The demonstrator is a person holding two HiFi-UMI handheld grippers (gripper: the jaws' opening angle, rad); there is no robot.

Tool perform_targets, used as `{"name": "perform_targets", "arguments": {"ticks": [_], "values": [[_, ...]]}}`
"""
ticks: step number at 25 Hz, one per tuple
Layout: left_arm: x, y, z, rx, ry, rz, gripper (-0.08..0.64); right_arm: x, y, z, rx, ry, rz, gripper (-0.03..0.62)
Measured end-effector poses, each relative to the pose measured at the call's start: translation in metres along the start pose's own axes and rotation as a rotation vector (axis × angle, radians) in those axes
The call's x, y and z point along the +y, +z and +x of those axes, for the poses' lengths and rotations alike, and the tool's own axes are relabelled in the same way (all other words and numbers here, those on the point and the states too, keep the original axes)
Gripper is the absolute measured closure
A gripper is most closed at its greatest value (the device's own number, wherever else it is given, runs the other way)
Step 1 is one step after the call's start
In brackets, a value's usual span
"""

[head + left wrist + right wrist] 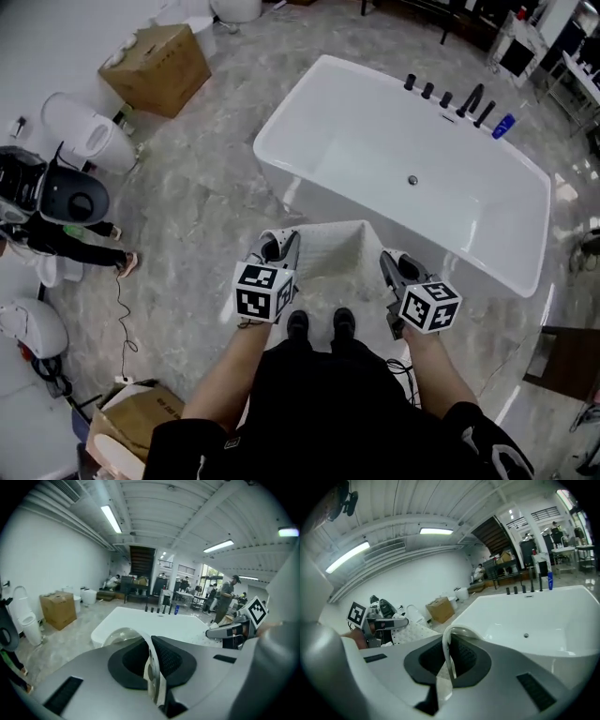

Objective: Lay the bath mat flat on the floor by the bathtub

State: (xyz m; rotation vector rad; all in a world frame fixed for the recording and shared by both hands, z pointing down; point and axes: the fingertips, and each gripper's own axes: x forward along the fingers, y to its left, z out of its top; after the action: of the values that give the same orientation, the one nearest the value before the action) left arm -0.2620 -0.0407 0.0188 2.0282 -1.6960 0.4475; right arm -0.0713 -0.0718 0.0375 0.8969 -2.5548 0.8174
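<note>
A white bath mat point(335, 247) hangs stretched between my two grippers, just in front of the white bathtub point(375, 141). Its top left corner is pinched in my left gripper point(280, 247), which is shut on it, and my right gripper point(388, 265) is shut on its top right corner. In the left gripper view the mat's thin edge point(153, 665) runs between the closed jaws of the left gripper point(152, 670). The right gripper view shows the mat's edge point(448, 653) clamped in the right gripper point(448, 663). Its dotted surface point(410, 632) stretches toward the left gripper point(377, 620).
The person's black shoes point(320, 324) stand on the marble floor right behind the mat. Black taps point(448, 98) and a blue bottle point(503, 126) sit on the tub's far rim. A cardboard box point(157, 67) and a toilet point(84, 136) stand at left, another box point(131, 422) at bottom left.
</note>
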Motion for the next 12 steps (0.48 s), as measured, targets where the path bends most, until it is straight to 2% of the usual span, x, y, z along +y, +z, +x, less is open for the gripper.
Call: {"name": "perform_targets", "arguments": {"ticks": [7,12], "values": [[-0.016,0.008,0.041,0.048,-0.207,0.098,0.538,-0.020,-0.004,-0.026,-0.077,-0.226,0.117,0.571],[-0.041,0.000,0.057,0.076,-0.317,0.153,0.537,-0.028,-0.025,-0.052,-0.110,-0.334,0.179,0.571]]}}
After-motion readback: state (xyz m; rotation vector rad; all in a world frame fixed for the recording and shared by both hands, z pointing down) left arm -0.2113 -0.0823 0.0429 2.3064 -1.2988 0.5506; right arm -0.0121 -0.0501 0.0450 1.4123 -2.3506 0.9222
